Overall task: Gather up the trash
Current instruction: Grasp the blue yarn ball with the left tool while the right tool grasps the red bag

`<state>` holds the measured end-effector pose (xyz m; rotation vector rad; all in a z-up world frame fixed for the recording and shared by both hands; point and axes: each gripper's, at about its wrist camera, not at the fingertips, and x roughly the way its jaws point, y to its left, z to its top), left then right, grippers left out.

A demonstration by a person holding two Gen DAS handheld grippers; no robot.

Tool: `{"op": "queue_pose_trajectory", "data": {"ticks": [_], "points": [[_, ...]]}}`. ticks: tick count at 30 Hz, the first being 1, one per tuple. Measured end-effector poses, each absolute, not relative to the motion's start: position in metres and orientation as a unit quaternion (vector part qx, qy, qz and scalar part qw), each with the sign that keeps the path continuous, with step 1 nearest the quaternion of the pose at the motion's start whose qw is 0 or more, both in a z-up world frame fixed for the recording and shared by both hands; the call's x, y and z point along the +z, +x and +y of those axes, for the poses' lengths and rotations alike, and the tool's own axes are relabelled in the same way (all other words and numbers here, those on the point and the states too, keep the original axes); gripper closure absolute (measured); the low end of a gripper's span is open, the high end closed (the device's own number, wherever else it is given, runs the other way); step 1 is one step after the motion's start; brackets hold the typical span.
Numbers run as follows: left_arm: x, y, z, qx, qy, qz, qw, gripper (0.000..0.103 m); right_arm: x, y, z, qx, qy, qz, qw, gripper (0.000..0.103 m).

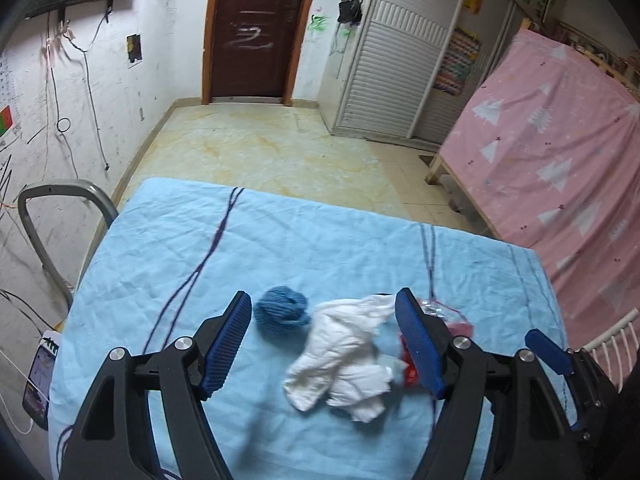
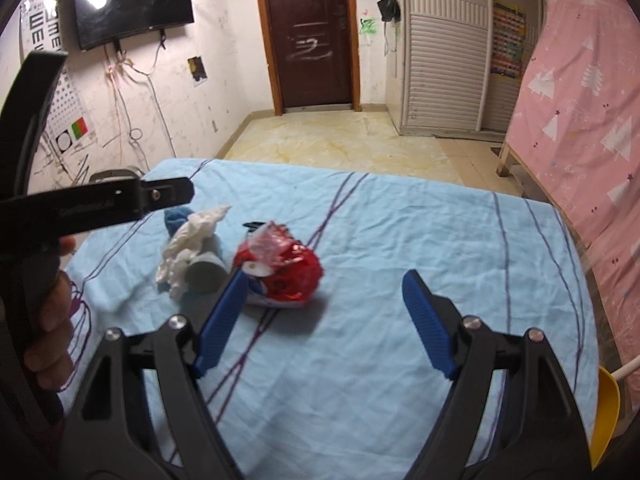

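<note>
both grippers arrive over the trash pile, nothing picked yet

pale blue cloth (image 1: 280, 240) covers the table, with a dark door and scuffed walls behind. the trash sits in a small cluster toward the near left part of the table: a crumpled white tissue (image 1: 352, 356), a blue yarn-like ball (image 1: 282, 314) just beside it, and a red crinkled wrapper (image 2: 284, 268) touching the tissue's other side. the left gripper (image 1: 326, 344) hangs over the tissue, jaws spread, holding nothing. the right gripper (image 2: 324, 316) is also spread and empty, its left finger just beside the wrapper. judging by this, the approach is under way; next each must lower and close on a piece. no bin or bag is identifiable; a yellow scoop-like thing (image 2: 606, 412) shows at the right edge, contents hidden.
</note>
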<state>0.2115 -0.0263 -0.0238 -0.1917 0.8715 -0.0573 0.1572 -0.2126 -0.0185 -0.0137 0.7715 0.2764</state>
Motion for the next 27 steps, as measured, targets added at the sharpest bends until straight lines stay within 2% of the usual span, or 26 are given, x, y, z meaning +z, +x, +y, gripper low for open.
{"op": "queue_pose_trajectory", "data": {"ticks": [17,27], "points": [[-0.063,0.239,0.008,0.01,-0.122,0.47,0.874,0.037,-0.033,0.185,-0.18,0.147,-0.028,0.401,0.904,0.026],[-0.067,0.241,0.003,0.013,-0.093,0.459,0.883,0.038,-0.045,0.197,-0.167,0.152,-0.042,0.424,0.892,0.027]]}}
